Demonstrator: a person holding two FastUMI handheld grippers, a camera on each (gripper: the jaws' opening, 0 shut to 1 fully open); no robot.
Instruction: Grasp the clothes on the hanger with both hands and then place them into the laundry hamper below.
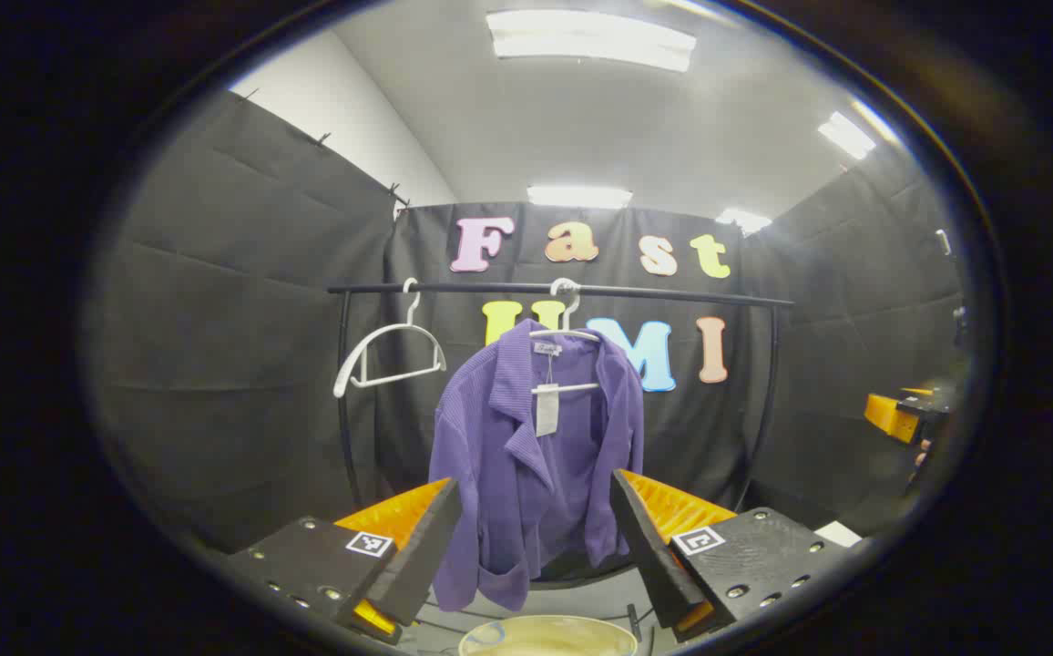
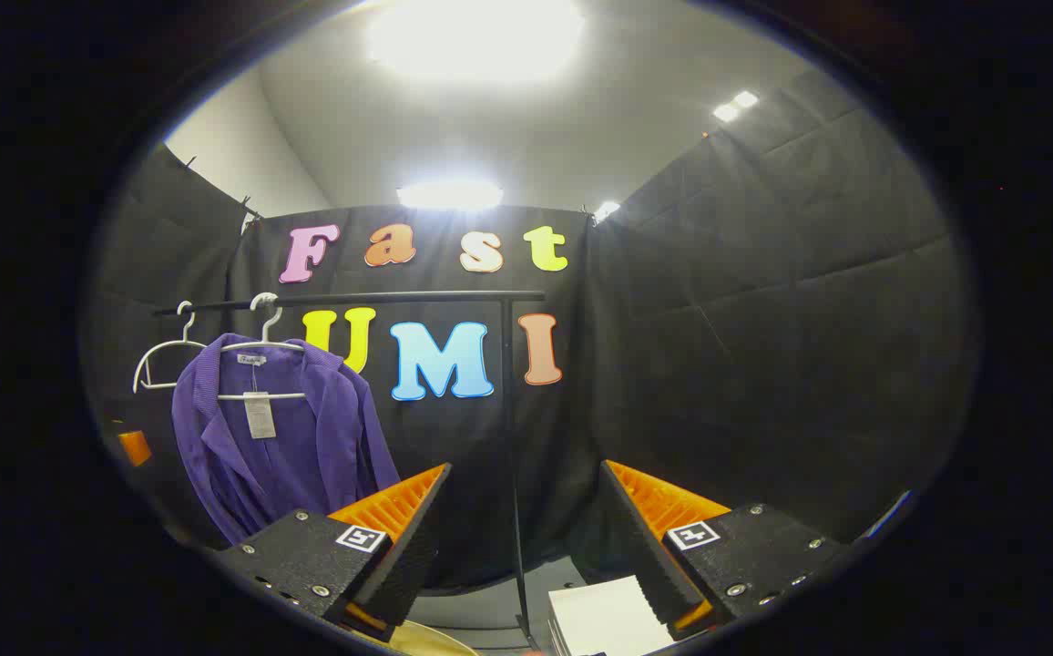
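At the centre of the left gripper view we see a purple shirt [image 1: 526,456] of ribbed, matt cloth, with a paper tag [image 1: 546,408] at its collar. Its hanger [image 1: 565,339] and the spare hanger [image 1: 390,351] to its left look like smooth white plastic. The rail [image 1: 672,293] above seems dark, smooth metal. At the bottom edge, the hamper [image 1: 548,636] rim looks pale and slightly glossy.

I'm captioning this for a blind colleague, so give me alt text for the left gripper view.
A purple shirt hangs on a white hanger from a black rail, straight ahead of the left gripper, whose jaws stand open and apart from the cloth. An empty hanger hangs beside it, and the hamper's rim shows below.
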